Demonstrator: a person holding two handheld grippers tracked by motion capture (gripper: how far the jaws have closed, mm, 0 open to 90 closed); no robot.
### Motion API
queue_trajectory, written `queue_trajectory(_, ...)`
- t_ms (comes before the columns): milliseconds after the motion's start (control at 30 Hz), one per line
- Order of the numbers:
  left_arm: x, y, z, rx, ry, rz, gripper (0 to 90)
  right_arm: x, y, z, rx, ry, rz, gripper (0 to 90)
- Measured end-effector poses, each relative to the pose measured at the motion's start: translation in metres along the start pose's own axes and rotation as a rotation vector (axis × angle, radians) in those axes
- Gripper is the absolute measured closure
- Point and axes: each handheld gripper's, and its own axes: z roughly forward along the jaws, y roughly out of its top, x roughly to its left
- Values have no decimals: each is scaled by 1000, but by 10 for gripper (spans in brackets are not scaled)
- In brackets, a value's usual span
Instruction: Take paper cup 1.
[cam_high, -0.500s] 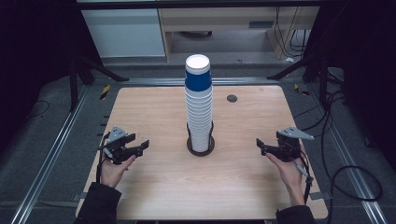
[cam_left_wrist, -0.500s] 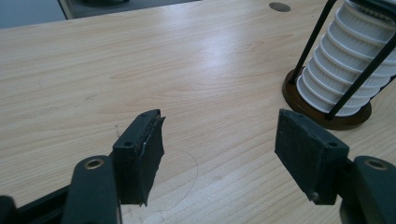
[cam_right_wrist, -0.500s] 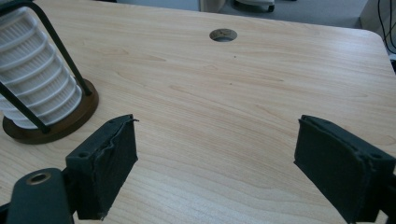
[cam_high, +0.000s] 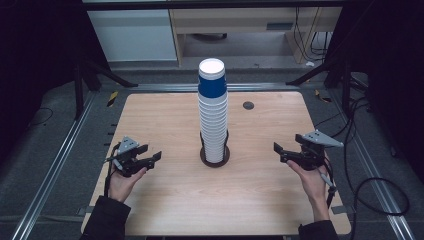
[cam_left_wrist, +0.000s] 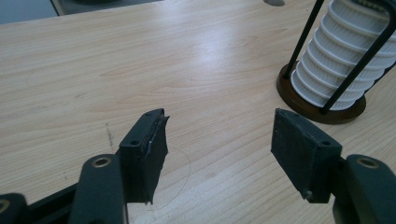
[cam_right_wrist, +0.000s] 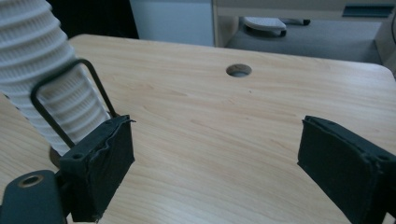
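High view: a tall stack of cups (cam_high: 213, 112) stands in the middle of the wooden surface (cam_high: 165, 200); most cups are white and the top one is blue; the stack sits in a round dark holder (cam_high: 215, 156) with thin black wires up its sides; a small round hole (cam_high: 248, 105) lies in the surface behind and to the right of the stack. The left gripper (cam_high: 150, 156) is held in a hand (cam_high: 121, 182) at the left side, well apart from the stack, pointing toward it; the right gripper (cam_high: 278, 151) is held in the other hand (cam_high: 311, 182) at the right side, also well apart from the stack and pointing toward it.

Left gripper view: the two black jaws stand apart with a clear gap and only bare wood between them; nothing is held; the cups (cam_left_wrist: 345, 56) and the holder (cam_left_wrist: 322, 109) show off to the upper right. Right gripper view: the jaws stand wide apart with bare wood between them and hold nothing; the cups (cam_right_wrist: 42, 70) rise at the left, just past the left jaw, and the hole (cam_right_wrist: 238, 70) lies farther off.
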Motion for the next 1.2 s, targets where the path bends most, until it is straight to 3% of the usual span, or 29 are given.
queue_trajectory(233,4,0,-2,10,12,-32,336,9,25,-5,-61,31,-10,83)
queue_trajectory(467,1,-1,1,25,22,-14,292,22,45,-9,-105,71,-38,75)
queue_trajectory(600,0,-2,2,21,11,-3,280,37,65,-9,-148,127,-46,71)
queue_trajectory(867,-3,-2,4,21,-18,17,270,58,93,-6,-201,185,-80,64)
queue_trajectory(1200,-4,-3,5,25,-38,10,261,94,129,7,-259,288,-113,55)
